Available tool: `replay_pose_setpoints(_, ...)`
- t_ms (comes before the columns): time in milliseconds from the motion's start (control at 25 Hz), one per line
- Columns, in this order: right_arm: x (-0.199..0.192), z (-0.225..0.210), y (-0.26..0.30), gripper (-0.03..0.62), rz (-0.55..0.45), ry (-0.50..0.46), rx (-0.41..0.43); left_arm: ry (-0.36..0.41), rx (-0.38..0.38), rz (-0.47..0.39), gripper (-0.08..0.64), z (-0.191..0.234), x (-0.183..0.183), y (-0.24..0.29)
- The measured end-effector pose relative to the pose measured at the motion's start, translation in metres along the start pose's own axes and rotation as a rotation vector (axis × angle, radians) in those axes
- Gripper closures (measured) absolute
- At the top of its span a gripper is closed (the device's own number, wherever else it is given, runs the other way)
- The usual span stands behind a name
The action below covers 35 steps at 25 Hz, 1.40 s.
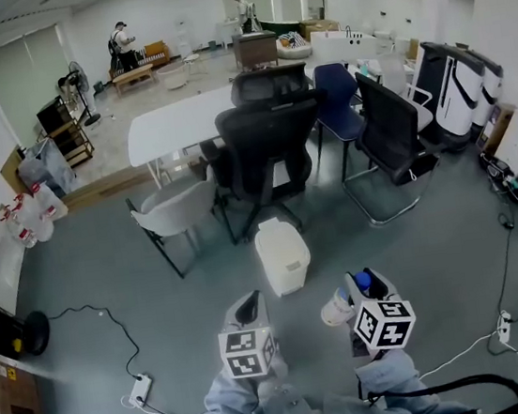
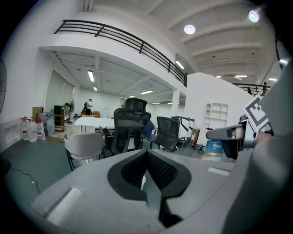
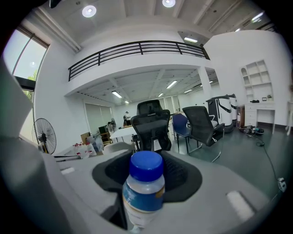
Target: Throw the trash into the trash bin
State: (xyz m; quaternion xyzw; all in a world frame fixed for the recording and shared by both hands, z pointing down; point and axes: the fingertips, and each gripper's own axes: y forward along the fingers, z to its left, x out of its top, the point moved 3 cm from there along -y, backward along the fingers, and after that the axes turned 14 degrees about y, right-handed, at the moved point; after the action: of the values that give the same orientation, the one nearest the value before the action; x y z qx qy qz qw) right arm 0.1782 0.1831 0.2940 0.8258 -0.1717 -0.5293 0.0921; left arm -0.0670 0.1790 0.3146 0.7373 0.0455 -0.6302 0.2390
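Clutching a blue-capped bottle (image 3: 144, 194) in the right claw (image 1: 352, 293), the left claw (image 1: 250, 309) clenched empty, a person faces the white trash bin (image 1: 283, 259) just ahead; letting go only squarely above its top looks wisest.

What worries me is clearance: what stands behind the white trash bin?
A black office chair stands behind the trash bin, a pale chair to its left, a white table beyond. The bin hides part of that chair's base.
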Motion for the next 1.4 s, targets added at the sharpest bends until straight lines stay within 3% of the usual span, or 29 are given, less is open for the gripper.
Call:
replay_pose_setpoints(360, 0.035, -0.004, 0.065, 0.394, -0.037, 0.006, -0.052, -0.022, -0.035, -0.034, 0.552, 0.04, 0.023, 0.084)
replay_pose_setpoints(840, 0.094, 0.036, 0.184, 0.394, -0.078, -0.009, -0.093, -0.033, -0.099, -0.062, 0.552, 0.128, 0.068, 0.204)
replay_pose_setpoints(1200, 0.092, 0.052, 0.244, 0.394, -0.058, -0.022, -0.152, -0.115, -0.148, 0.018, 0.552, 0.169, 0.038, 0.262)
replay_pose_setpoints(1400, 0.088, 0.047, 0.269, 0.394, -0.025, -0.013, -0.172, -0.119, -0.161, 0.051, 0.552, 0.177, 0.029, 0.279)
